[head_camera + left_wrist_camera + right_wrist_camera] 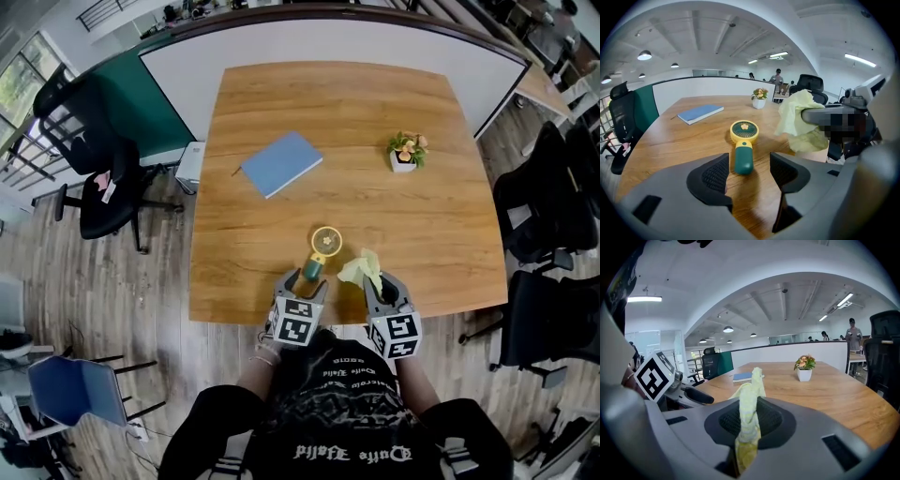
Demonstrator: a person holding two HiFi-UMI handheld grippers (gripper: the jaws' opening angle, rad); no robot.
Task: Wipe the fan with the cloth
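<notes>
Plank floor (pixel 94 281); black office chairs (pixel 105 178) — round ceiling lamps (pixel 644 55).

Small fan (pixel 321 251) with a round yellow head and dark green handle, lying flat near the front edge of the wooden counter (pixel 431 225), crumpled pale yellow cloth (pixel 361 270) pinched in the right claw (pixel 374 284), just right of the fan

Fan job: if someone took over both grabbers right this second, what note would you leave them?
Left gripper: open, empty, jaws just short of the fan's green handle.
Right gripper: shut on the yellow cloth, held above the table.
Fan lies flat near the table's front edge; the cloth is not touching it.
Done: cloth gripped.
Left: probably steady the fan, then wipe it.
</notes>
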